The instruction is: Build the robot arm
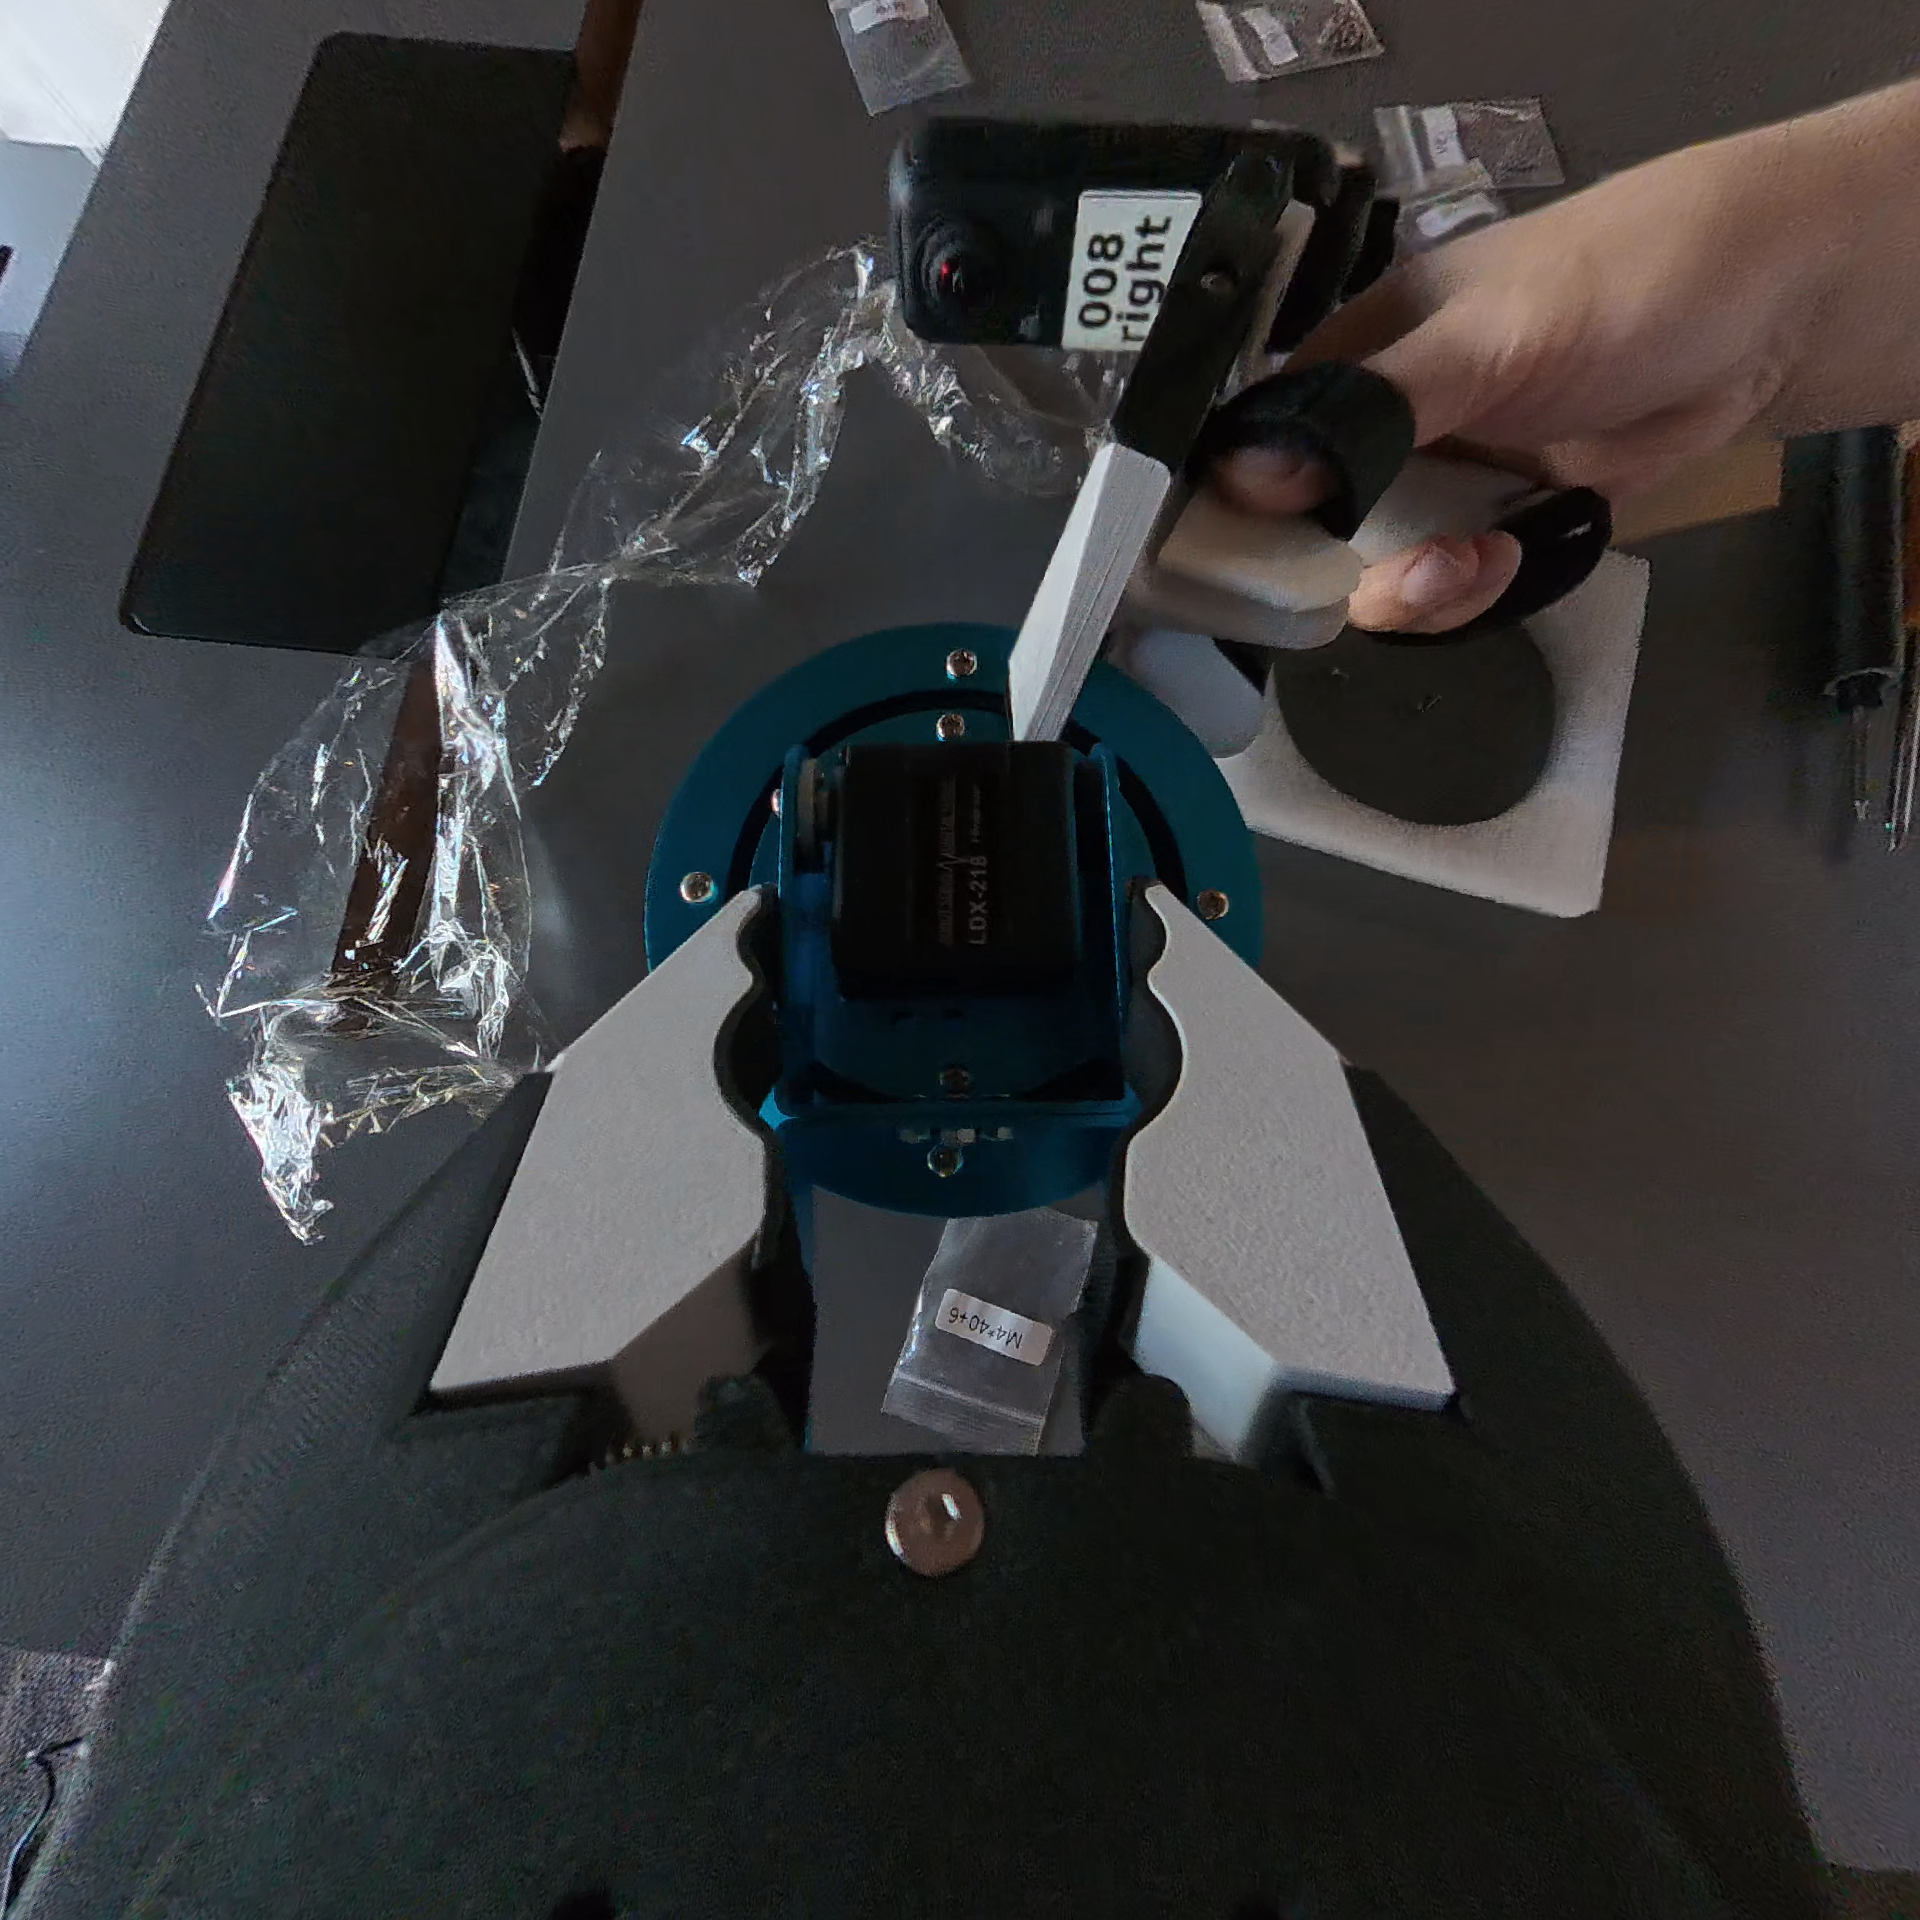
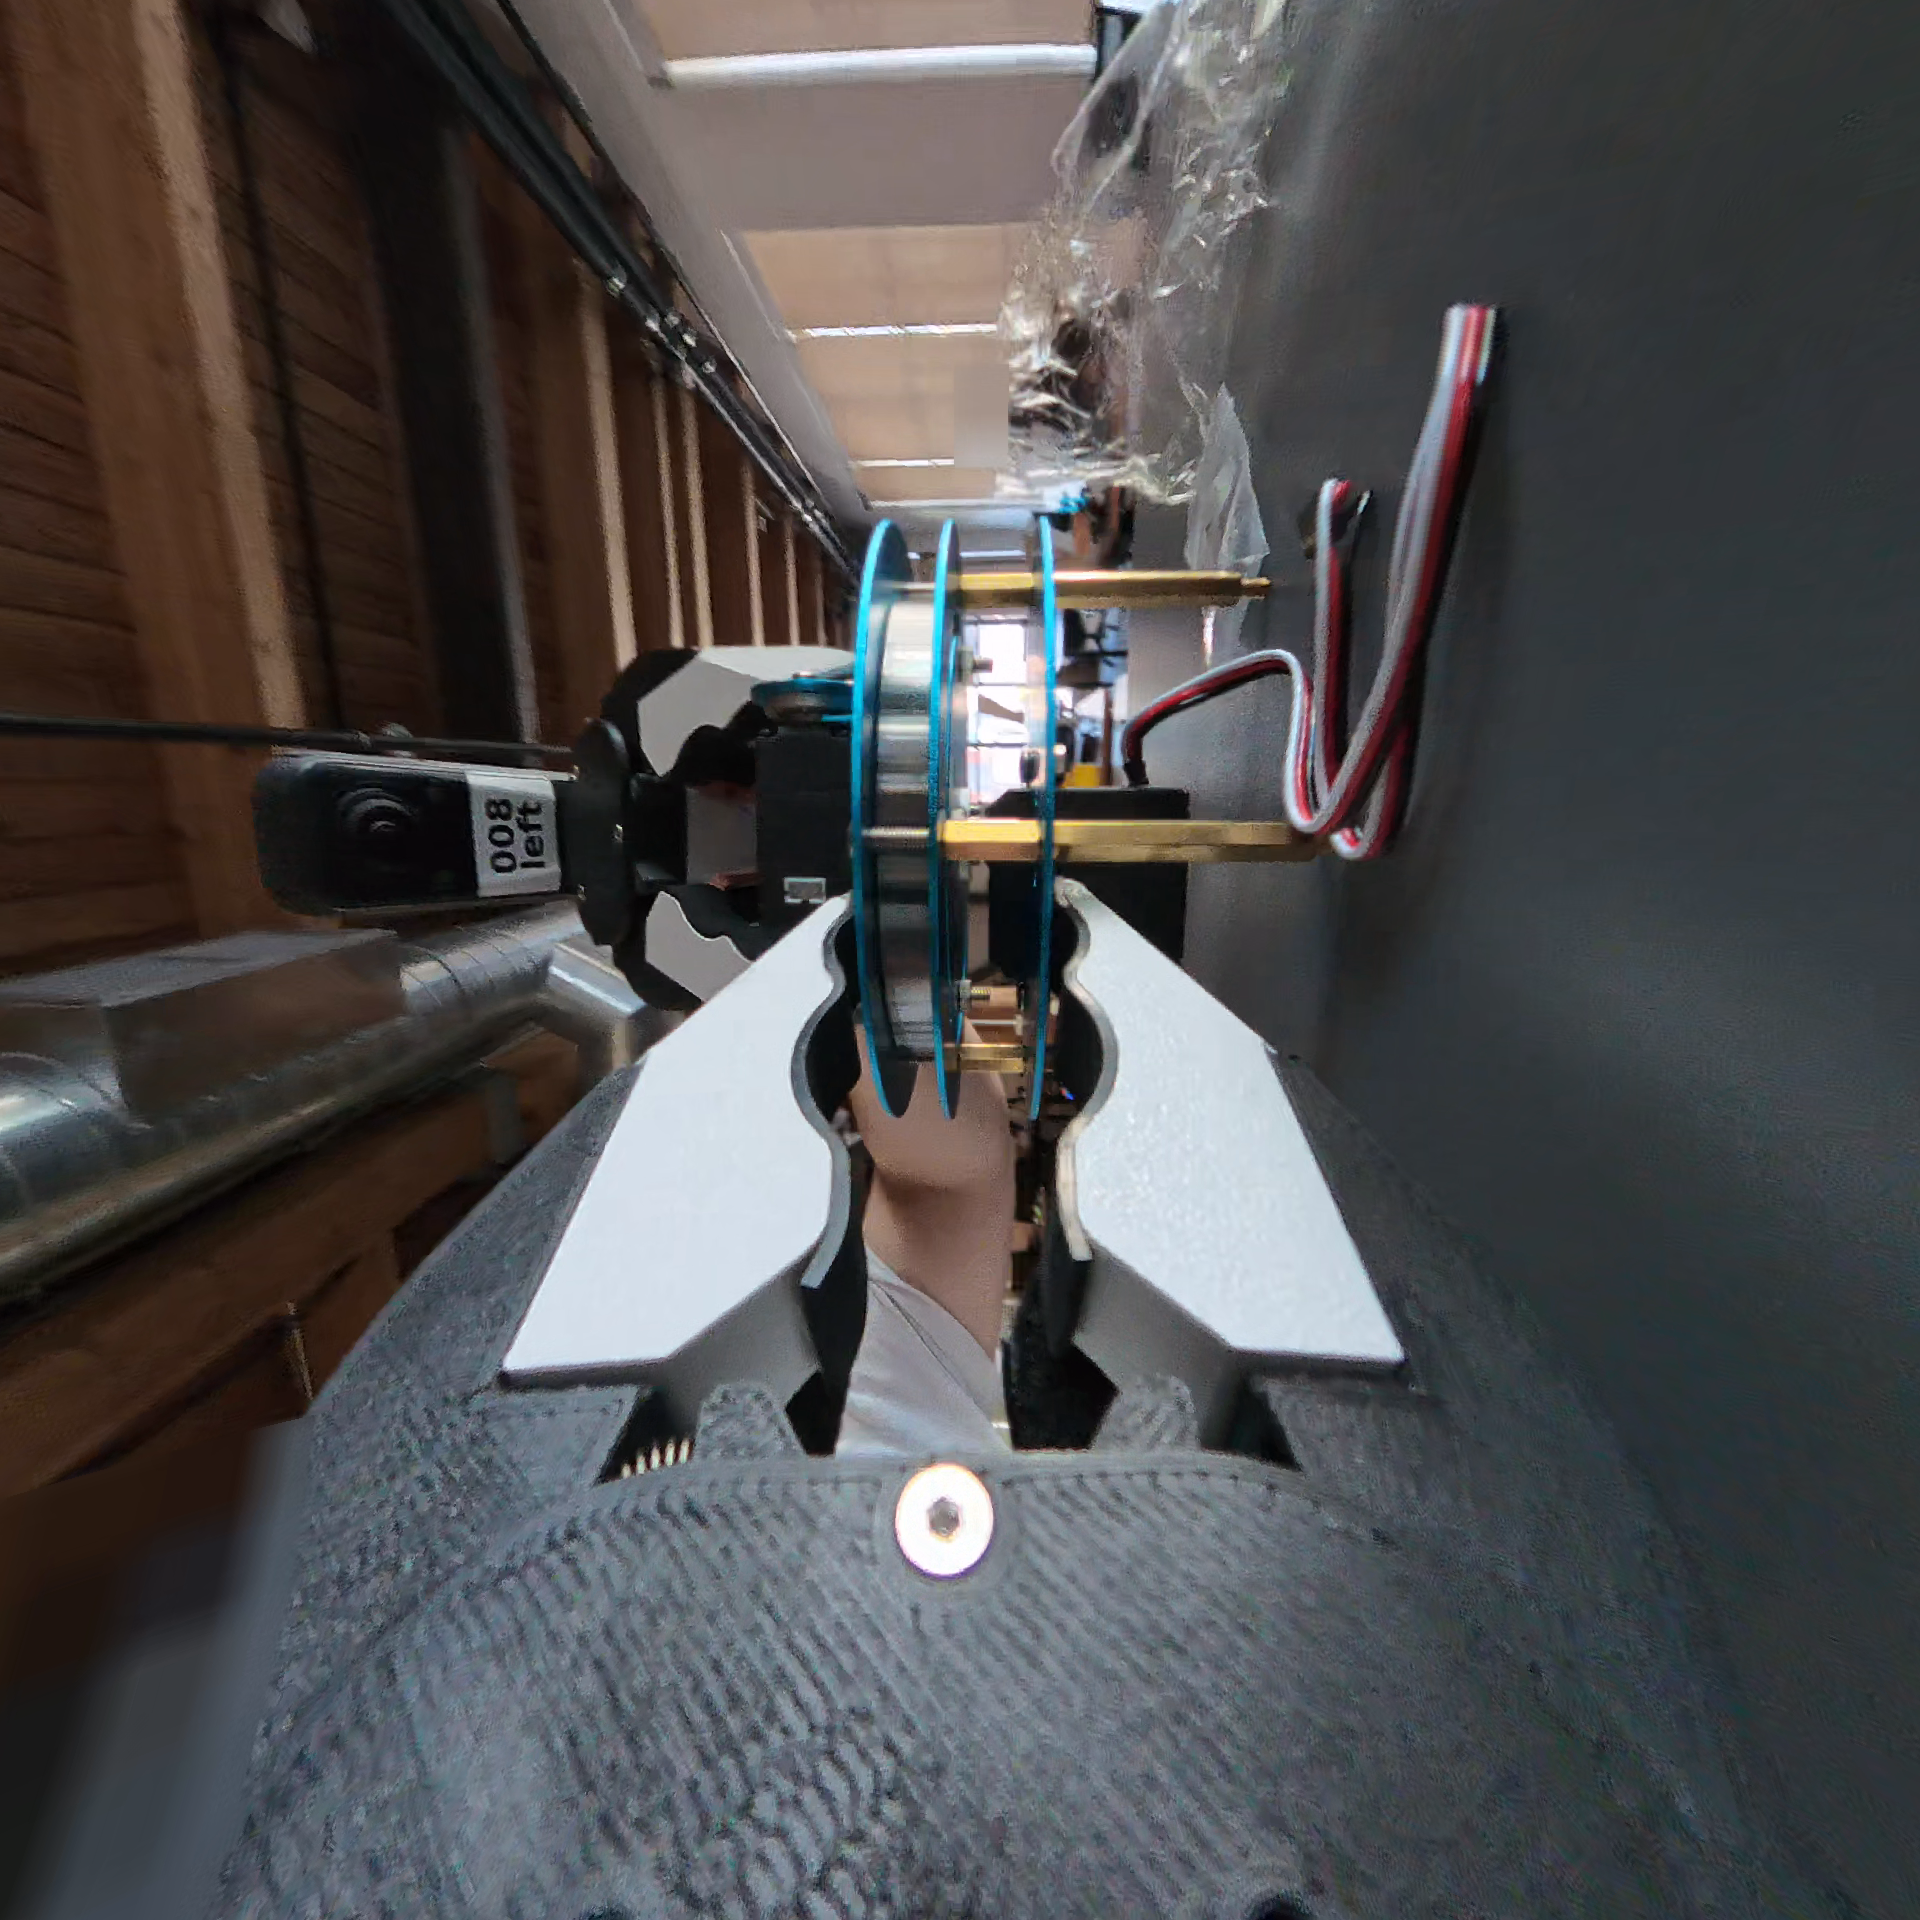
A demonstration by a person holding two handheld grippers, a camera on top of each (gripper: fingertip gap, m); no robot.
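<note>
While both of my tools meet at one assembly, the broad grey surface (image 1: 1558,1143) under everything is the largest thing in view. On it stands a blue round-plate assembly (image 1: 951,935): stacked thin blue discs spaced by brass standoffs (image 2: 1143,834), with a black servo block (image 1: 961,873) mounted in a blue bracket on top. A red, white and black wire bundle (image 2: 1382,644) runs from it along the surface.

My left gripper (image 1: 951,914) comes in from above; its white fingers (image 1: 665,1018) are spread partway and sit on either side of the blue bracket, pressing or very nearly pressing its flanks. I cannot tell how firm the contact is.

My right gripper (image 2: 956,925) comes in from the side, held by a hand (image 1: 1590,343). Its fingers (image 2: 727,1091) are also spread partway and straddle the edges of the stacked discs; in the right wrist view the tips sit just outside the discs without clearly touching them.

Left of the assembly lies crumpled clear plastic wrap (image 1: 436,831). To its right is a white foam square (image 1: 1507,748) with a black disc on it. A small clear labelled bag (image 1: 987,1340) lies on the near side, between the left fingers, and more small bags (image 1: 904,52) lie at the far edge.
</note>
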